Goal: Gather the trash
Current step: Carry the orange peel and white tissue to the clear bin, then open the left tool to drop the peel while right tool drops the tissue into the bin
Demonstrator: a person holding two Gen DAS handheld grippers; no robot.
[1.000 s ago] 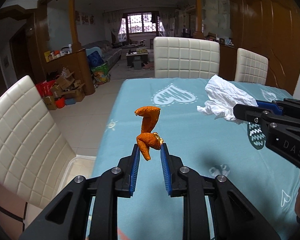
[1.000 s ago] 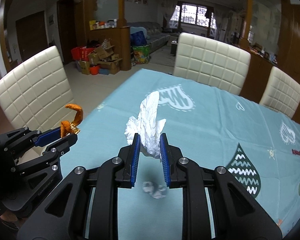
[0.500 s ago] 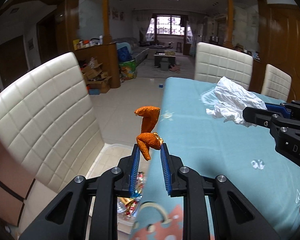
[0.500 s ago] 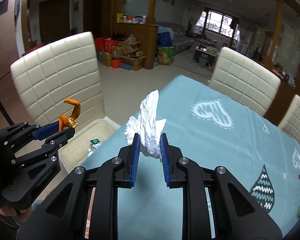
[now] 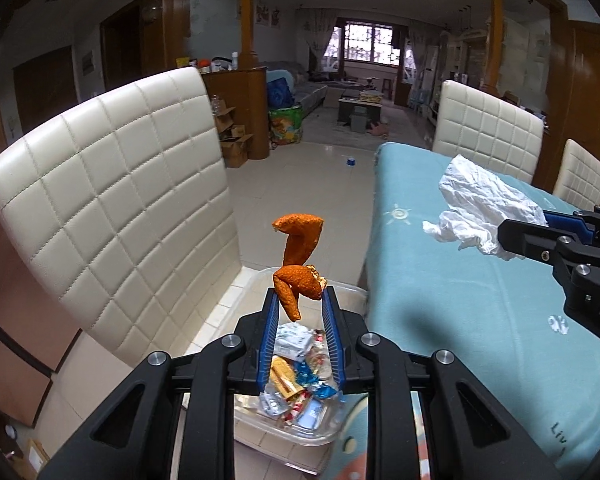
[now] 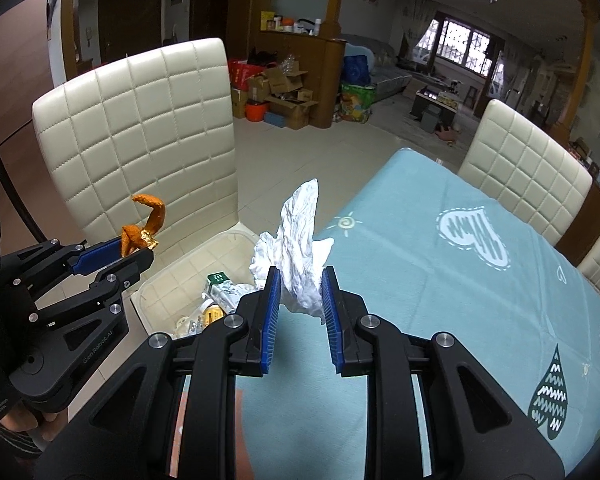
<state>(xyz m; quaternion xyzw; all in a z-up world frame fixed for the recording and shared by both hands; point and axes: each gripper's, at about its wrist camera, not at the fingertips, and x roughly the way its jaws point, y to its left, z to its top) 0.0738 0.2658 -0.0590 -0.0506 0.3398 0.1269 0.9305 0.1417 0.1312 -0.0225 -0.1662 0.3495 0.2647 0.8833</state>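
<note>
My left gripper point(image 5: 300, 300) is shut on an orange peel point(image 5: 298, 264) and holds it in the air above a clear plastic bin point(image 5: 348, 290) on the floor, which holds several wrappers. The peel also shows in the right wrist view point(image 6: 144, 230). My right gripper point(image 6: 299, 278) is shut on a crumpled white tissue point(image 6: 300, 240), held over the table's left edge next to the bin point(image 6: 156, 282). The tissue also shows in the left wrist view point(image 5: 480, 204).
A cream quilted chair point(image 5: 112, 200) stands close left of the bin. The table with its teal cloth point(image 5: 460, 280) lies to the right, with more cream chairs point(image 5: 488, 132) behind it. Tiled floor and cardboard boxes point(image 6: 288, 96) lie beyond.
Both grippers have moved left off the table with their loads. The bin of wrappers has come into view beneath the left gripper.
</note>
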